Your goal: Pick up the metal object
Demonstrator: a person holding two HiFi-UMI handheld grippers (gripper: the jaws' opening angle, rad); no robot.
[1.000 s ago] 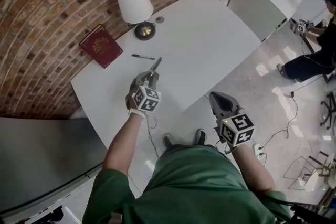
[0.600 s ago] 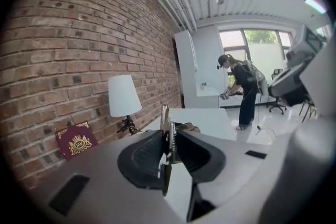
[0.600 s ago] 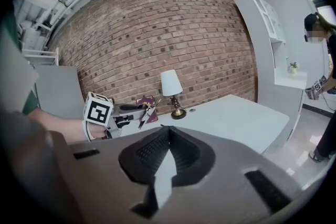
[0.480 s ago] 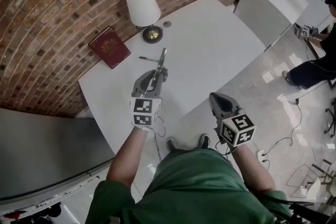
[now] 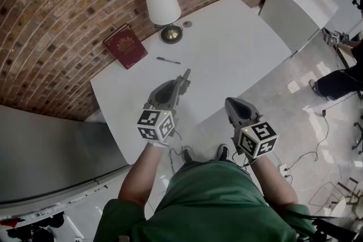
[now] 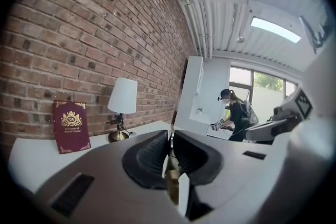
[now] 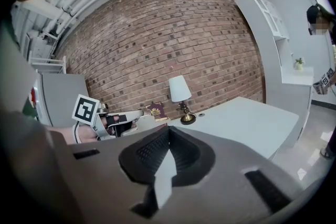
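Left claw [image 5: 177, 86]: just been closing, now clamped on the slim grey metal object [image 5: 185, 75], which sticks out toward 1 o'clock; squeeze firmly.
Right claw [image 5: 232, 105]: together, empty, at 4 o'clock; leave it clear.

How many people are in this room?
2. A person in a green shirt fills the head view's bottom; a person in dark clothes is at its right edge. Others may be hidden.

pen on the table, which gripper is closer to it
Left. The left gripper, whose jaws have just been closing on the metal object, is above the table just short of the pen; the right gripper is farther off, beyond the table's near edge.
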